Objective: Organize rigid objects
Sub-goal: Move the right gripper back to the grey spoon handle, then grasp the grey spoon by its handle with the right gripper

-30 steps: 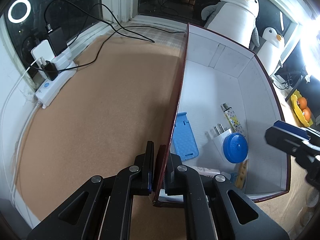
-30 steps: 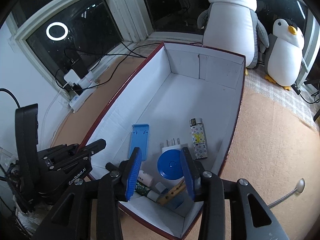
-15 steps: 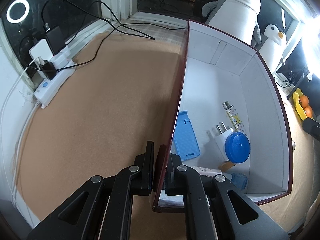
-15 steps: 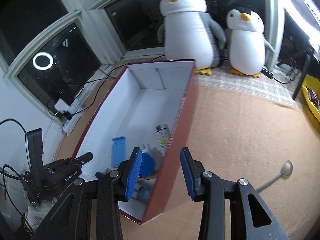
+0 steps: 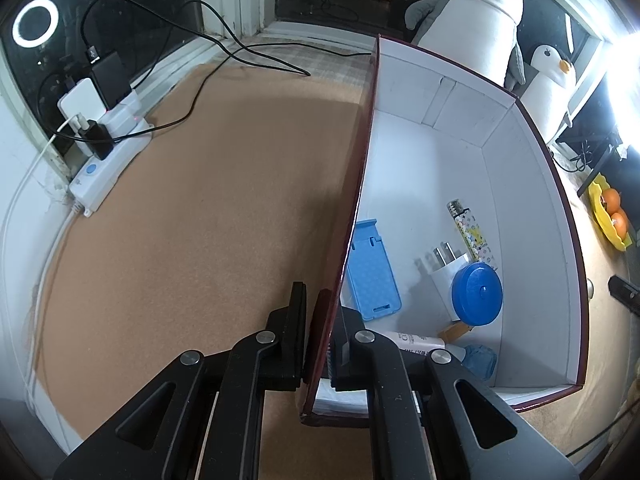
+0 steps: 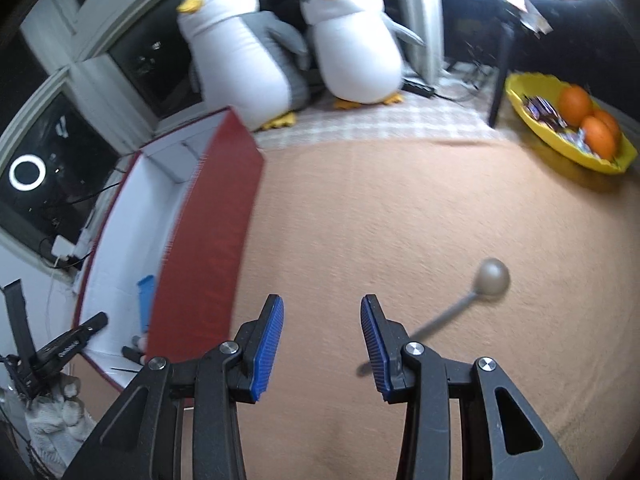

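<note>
Clamping the near left wall of the box (image 5: 532, 208), the left gripper (image 5: 320, 320) has its fingers narrowed onto the cardboard. Inside lie a blue stand (image 5: 372, 268), plug (image 5: 446, 272), lighter (image 5: 472, 232) and blue lid (image 5: 476, 294). The right gripper (image 6: 322, 344) hangs over the counter (image 6: 400, 220) with fingers apart and empty, a spoon (image 6: 476, 292) just beside it.

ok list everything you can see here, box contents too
box: 1, red outside, white inside, on the tan mat
phone stand: 1, light blue, in box
round lid: 1, blue, in box
plug adapter: 1, white, in box
lighter: 1, patterned, in box
spoon: 1, grey, on mat outside box
penguin plush: 2, white and grey, by window
fruit bowl: 1, yellow, with oranges
power strip: 1, white, by window
left gripper: jaws clamped on box wall
right gripper: blue pads, jaws open, empty
</note>
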`<state>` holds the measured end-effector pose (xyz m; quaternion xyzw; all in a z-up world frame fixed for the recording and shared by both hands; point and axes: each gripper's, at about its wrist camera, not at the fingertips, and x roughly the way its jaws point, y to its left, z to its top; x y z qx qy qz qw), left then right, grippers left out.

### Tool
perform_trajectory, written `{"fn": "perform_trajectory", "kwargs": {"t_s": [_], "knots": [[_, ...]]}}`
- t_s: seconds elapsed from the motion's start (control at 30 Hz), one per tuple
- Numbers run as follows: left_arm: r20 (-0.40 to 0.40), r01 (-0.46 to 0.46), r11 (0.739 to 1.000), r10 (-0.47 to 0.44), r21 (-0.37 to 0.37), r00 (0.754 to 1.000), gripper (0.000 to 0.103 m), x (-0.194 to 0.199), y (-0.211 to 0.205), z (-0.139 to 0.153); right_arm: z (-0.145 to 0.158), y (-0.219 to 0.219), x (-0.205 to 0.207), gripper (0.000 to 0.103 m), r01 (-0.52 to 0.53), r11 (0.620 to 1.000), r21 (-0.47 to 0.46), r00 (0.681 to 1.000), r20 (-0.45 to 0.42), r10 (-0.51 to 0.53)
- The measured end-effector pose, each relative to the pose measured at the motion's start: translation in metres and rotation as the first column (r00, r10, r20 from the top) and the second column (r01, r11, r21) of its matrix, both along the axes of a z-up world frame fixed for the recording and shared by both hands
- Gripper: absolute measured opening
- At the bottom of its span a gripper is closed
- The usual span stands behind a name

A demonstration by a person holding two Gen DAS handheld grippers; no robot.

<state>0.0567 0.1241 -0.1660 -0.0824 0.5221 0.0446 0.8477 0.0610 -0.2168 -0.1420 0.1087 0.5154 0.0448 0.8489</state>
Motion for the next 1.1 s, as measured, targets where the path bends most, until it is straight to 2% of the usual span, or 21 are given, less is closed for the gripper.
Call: {"fn": "perform_trajectory", "kwargs": {"t_s": [0.27,0.6,0.83,1.1], "knots": [[-0.012,0.004,1.0,-0.004,0.008,1.0,0.014,0.002,-0.004,-0.002,-0.036,-0.043,-0.001,0.037,0.111,0.994,-0.026,0.989,-0.095,-0.113],[-0.027,-0.004,1.0,0.004,0.018,1.0,0.014,0.006,-0.006,-0.005,-0.066,-0.079,0.007,0.037,0.203,0.979,0.013,0.964,-0.18,-0.197],[-0.035,-0.014,1.0,0.015,0.017,0.999,0.014,0.008,-0.006,-0.007,-0.078,-0.088,0.017,0.037,0.213,0.976,0.033,0.956,-0.214,-0.202],[-0.04,-0.018,1.0,0.018,0.019,0.999,0.014,0.008,-0.005,-0.008,-0.077,-0.073,0.036,0.036,0.133,0.99,-0.04,0.966,-0.22,-0.138]]}}
